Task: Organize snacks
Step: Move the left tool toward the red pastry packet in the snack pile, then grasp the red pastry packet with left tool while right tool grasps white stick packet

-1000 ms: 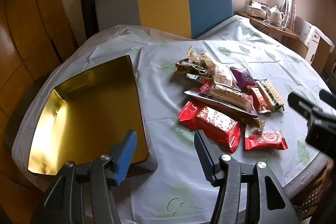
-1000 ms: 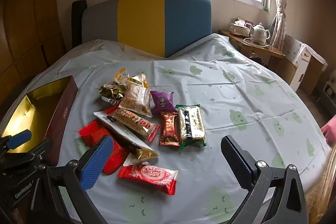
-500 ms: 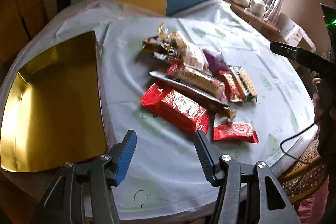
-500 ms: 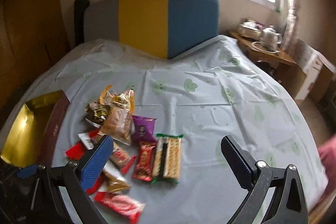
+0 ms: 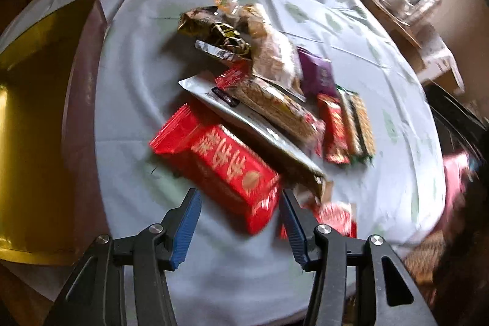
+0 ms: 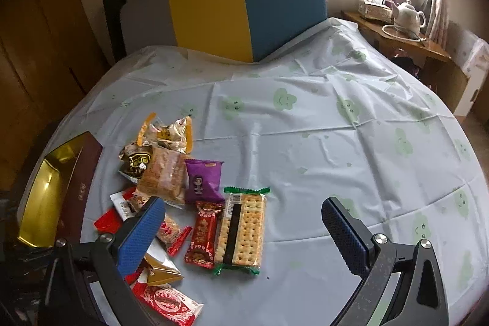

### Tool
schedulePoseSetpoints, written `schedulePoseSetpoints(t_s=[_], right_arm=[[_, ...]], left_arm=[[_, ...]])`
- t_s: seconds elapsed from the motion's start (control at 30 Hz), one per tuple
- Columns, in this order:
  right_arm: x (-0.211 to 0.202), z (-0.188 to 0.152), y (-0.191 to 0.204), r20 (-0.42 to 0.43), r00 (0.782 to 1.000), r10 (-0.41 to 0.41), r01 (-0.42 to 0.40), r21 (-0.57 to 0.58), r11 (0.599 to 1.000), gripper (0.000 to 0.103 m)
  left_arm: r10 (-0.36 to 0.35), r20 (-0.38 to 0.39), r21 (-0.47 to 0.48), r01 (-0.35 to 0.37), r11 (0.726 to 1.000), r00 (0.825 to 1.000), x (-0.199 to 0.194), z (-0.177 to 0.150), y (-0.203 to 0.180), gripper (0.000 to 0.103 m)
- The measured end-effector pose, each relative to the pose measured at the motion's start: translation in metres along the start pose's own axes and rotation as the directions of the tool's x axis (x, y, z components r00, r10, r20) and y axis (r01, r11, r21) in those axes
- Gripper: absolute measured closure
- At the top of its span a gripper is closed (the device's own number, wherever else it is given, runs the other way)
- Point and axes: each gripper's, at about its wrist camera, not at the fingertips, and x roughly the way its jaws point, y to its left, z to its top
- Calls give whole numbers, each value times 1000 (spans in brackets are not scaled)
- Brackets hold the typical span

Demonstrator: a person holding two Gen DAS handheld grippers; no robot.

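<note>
Left wrist view: large red foil snack packet with gold lettering [image 5: 226,167] lies flat on the pale green-printed plastic tablecloth [image 5: 137,87], at the near end of the snack pile.
Packet look: glossy red wrapper, crimped ends, gold characters and a gold disc on its face; picture blurred.
Packet axis: long axis runs diagonally, from upper left to lower right, its lower-right end nearest the tool.
Left gripper [image 5: 240,226]: jaws partly open and just closing; blue pads either side of the packet's near corner, not pressing on it.
Small red wrapped sweet [image 5: 333,217]: just beside the right finger, partly hidden.
Gold-lined open box with maroon wall [image 5: 33,124]: left of the pile, apart from it.
Right wrist view: right gripper [image 6: 241,237] wide open, nothing held, above the green-edged clear pack of crackers [image 6: 241,229].
</note>
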Motion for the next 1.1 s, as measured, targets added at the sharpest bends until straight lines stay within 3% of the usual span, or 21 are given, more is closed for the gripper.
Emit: schedulePoseSetpoints(t_s=[0.07,0.17,0.27,0.43,0.47,0.57,0.87,0.93,1.03,1.1], right_arm=[[-1,1,1,8,1000,11,-11,-1,1000,0],[-4,2,1,16,1000,22,-22,1,1000,0],[-4,2,1,15,999,37,-38,5,999,0],[-1,1,5,-6,999,50,-50,-10,999,0],[-1,1,6,-10,999,51,-51,-13,999,0],[0,-1,8,-14,999,49,-49,-25,998,0],[9,-3,11,-56,997,53,-55,-38,998,1],[11,-4,13,-71,995,63,-66,-42,997,5],[17,-7,18,-124,985,123,-129,-48,990,29],[21,-11,26,-164,974,155,-170,-80,982,38]], left_arm=[[57,-5,-21,-57,998,998,11,6,0,48],[80,-12,-65,-81,995,997,23,14,3,39],[108,18,-80,-106,991,994,26,22,4,37],[208,60,56,-211,976,976,32,21,-6,38],[216,70,78,-221,972,974,32,19,-7,43],[198,103,136,-211,968,975,24,8,-6,57],[147,184,344,-204,917,972,-3,-72,7,59],[126,198,341,-189,921,972,-8,-82,15,59],[94,186,298,-148,943,978,-8,-84,26,57],[81,190,282,-134,950,978,-11,-88,30,56]])
